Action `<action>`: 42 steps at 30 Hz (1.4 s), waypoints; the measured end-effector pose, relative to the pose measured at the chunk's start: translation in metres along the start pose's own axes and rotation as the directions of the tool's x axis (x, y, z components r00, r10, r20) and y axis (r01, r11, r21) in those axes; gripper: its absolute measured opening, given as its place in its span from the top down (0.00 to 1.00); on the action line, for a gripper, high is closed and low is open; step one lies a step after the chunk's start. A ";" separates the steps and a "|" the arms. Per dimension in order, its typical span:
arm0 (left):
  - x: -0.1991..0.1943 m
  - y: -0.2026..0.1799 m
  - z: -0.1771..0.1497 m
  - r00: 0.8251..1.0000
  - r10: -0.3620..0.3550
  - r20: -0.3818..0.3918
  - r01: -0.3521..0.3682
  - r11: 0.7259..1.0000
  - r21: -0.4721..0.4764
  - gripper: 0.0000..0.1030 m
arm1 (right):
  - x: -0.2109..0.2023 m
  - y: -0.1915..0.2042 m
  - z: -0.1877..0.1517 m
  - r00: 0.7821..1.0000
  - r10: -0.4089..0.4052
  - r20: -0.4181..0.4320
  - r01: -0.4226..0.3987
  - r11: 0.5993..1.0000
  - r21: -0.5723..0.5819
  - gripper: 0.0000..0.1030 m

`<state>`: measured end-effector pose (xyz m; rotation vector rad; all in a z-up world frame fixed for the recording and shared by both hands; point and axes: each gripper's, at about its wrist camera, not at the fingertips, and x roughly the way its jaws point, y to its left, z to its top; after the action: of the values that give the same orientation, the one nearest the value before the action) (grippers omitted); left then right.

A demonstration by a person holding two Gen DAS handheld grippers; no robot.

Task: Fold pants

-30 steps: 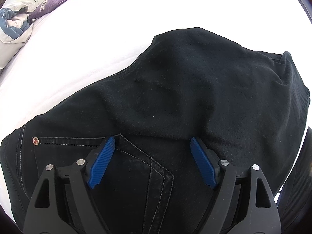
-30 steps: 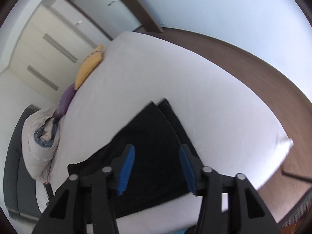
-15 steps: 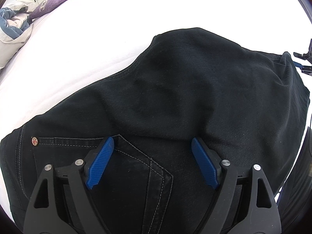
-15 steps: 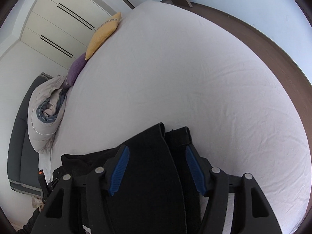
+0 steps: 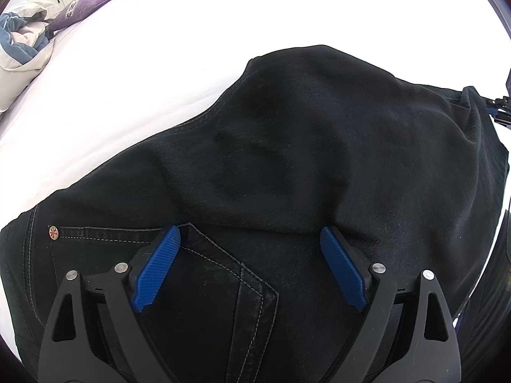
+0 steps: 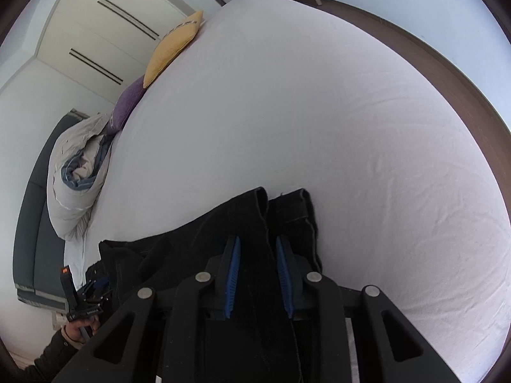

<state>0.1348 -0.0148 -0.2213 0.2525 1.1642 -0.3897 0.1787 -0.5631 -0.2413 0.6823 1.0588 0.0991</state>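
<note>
Black pants (image 5: 287,146) lie on the white bed (image 5: 159,63), one part folded over the waist area with its stitched pocket and a metal rivet (image 5: 53,232). My left gripper (image 5: 250,239) is open, its blue pads low over the pocket at the fold's edge. My right gripper (image 6: 255,245) has narrowed around the folded pant-leg fabric (image 6: 204,239) near the hems (image 6: 293,204); cloth fills the gap between the pads. The right gripper also shows at the right edge of the left wrist view (image 5: 498,108).
A yellow pillow (image 6: 174,44), a purple pillow (image 6: 127,103) and a bunched grey-blue duvet (image 6: 76,172) lie along the bed's far side. A wardrobe (image 6: 105,22) stands behind. Brown floor (image 6: 447,63) borders the bed.
My right gripper has come down onto the pant legs and its jaws have narrowed around the fabric. My left gripper has stayed open over the pocket, barely moving.
</note>
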 end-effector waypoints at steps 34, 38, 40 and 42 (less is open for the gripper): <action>0.000 -0.030 0.015 0.999 -0.005 0.039 0.007 0.998 -0.057 0.12 | -0.045 -0.031 -0.002 0.996 -0.065 0.061 0.060 0.995 0.083 0.61; 0.001 -0.030 0.015 0.999 -0.009 0.039 0.011 0.998 -0.057 0.12 | -0.062 -0.030 -0.001 0.989 0.085 0.118 -0.097 0.990 0.103 0.61; 0.000 -0.029 0.014 0.999 -0.010 0.040 0.012 0.998 -0.055 0.12 | -0.068 -0.036 -0.003 0.982 0.133 0.135 -0.149 0.981 0.124 0.61; 0.001 -0.027 0.011 0.999 -0.011 0.040 0.013 0.999 -0.050 0.12 | -0.070 -0.041 -0.004 0.982 0.144 0.121 -0.160 0.978 0.134 0.61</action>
<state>0.1335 -0.0435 -0.2176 0.1929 1.1353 -0.3737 0.1305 -0.6209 -0.2116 0.8891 0.9119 0.1171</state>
